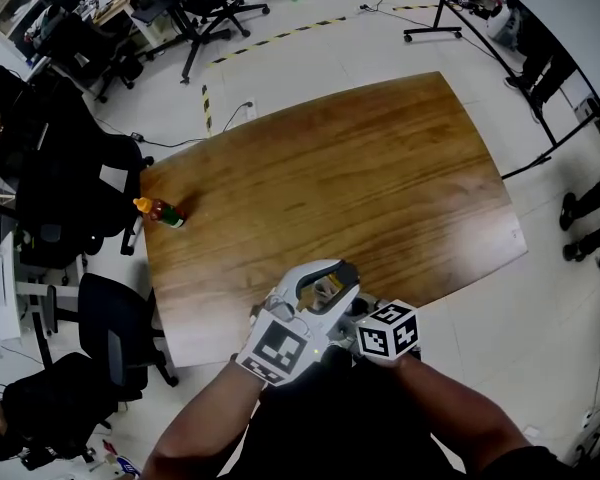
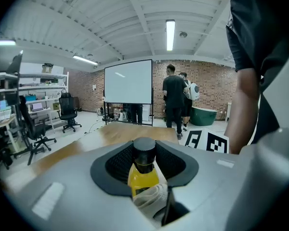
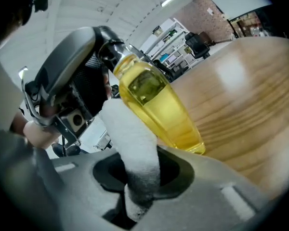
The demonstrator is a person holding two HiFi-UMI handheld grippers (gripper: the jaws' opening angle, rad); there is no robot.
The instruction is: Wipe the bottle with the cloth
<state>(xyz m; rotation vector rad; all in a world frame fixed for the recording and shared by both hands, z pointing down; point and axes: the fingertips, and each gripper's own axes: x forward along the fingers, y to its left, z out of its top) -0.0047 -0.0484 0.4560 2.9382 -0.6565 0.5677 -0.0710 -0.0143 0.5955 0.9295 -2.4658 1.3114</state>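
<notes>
Over the wooden table [image 1: 400,168] edge, forearms [image 1: 205,423] were held close together; bottle [image 3: 159,105] was clamped by left gripper [image 2: 145,163], cloth [image 3: 132,138] pinched by right gripper [image 3: 140,179] against it.

A clear bottle [image 3: 156,107] of yellow liquid with a black cap is gripped at its neck between the jaws of the left hand-held gripper [image 2: 144,160]. In the right gripper view it leans, cap toward the upper left, at the near edge of the wooden desk [image 1: 380,188]. A white, fluffy cloth [image 3: 135,148], bunched into a thick roll, is pinched in the right hand-held gripper [image 3: 142,179] and rests against the bottle's side below the neck.
</notes>
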